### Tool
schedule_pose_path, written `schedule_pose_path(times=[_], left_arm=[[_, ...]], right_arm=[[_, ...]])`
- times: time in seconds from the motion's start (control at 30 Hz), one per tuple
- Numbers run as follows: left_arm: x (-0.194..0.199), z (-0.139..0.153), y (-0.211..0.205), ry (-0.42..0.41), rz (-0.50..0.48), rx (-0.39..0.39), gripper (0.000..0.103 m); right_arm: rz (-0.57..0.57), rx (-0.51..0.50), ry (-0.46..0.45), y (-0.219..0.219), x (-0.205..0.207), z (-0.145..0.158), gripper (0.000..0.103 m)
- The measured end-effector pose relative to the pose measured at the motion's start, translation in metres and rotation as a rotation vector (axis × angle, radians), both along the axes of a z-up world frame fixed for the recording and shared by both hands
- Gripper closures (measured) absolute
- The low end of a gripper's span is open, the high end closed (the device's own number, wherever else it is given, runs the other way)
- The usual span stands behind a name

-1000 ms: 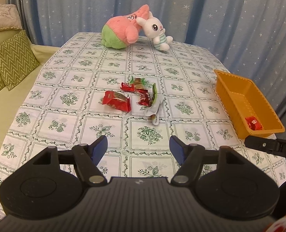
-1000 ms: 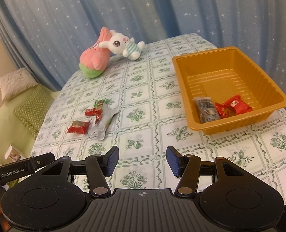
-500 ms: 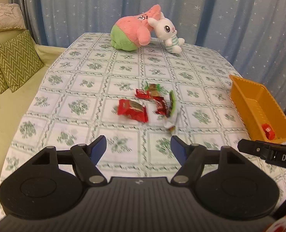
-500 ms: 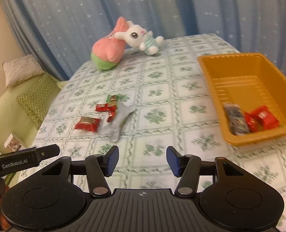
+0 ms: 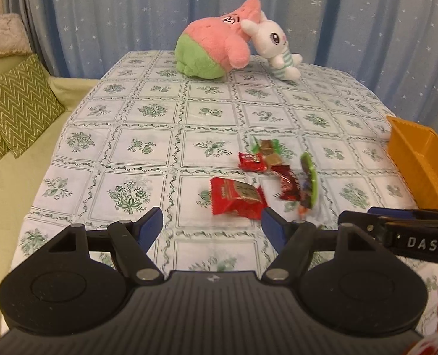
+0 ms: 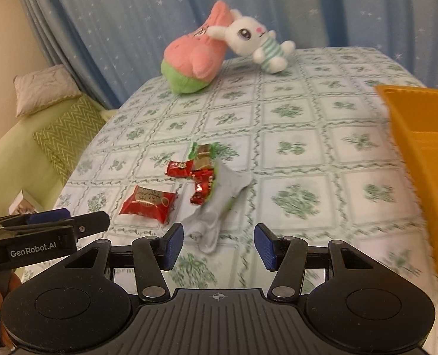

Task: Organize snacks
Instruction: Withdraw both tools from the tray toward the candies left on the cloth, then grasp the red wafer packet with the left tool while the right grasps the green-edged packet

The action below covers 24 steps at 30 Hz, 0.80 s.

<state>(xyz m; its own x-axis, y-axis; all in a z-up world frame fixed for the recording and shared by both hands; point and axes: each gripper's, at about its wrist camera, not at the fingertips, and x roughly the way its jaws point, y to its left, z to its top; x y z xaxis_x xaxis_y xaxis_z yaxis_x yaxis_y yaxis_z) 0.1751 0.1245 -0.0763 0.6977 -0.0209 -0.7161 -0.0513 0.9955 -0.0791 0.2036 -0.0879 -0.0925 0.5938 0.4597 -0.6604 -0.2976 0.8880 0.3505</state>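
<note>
Several wrapped snacks lie in a loose pile on the tablecloth: a large red packet (image 5: 236, 196) (image 6: 148, 203), small red candies (image 5: 250, 161) (image 6: 179, 168), a green-ended candy (image 5: 266, 146) (image 6: 203, 155) and a green and silver packet (image 5: 309, 182) (image 6: 219, 207). The orange basket (image 5: 417, 159) (image 6: 420, 159) stands to the right. My left gripper (image 5: 211, 227) is open and empty, just short of the large red packet. My right gripper (image 6: 219, 247) is open and empty, just short of the silver packet.
A pink and green plush (image 5: 216, 48) (image 6: 196, 59) and a white bunny plush (image 5: 273, 46) (image 6: 254, 43) lie at the table's far end. A sofa with a zigzag cushion (image 5: 14, 106) (image 6: 68, 130) stands left of the table. A blue curtain hangs behind.
Both grippers have moved toward the snack pile, which now looks closer. The right view has swung left, so the basket slid to the right edge. Both stay open.
</note>
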Motion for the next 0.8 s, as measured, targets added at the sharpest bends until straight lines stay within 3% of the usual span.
schedule_pose_path(times=[0.27,0.4,0.8], left_arm=[[0.032,-0.02,0.013,0.001,0.008,-0.131,0.033],[0.04,-0.022,0.014,-0.005,0.012,-0.11,0.033],[0.049,-0.033,0.01,0.031,-0.015,-0.093,0.033]], right_arm=[[0.012,0.012,0.015,0.016,0.033,-0.028,0.049],[0.007,0.029,0.027,0.019,0.044,-0.035,0.056],[-0.006,0.045,0.033,0.025,0.055,-0.037,0.06]])
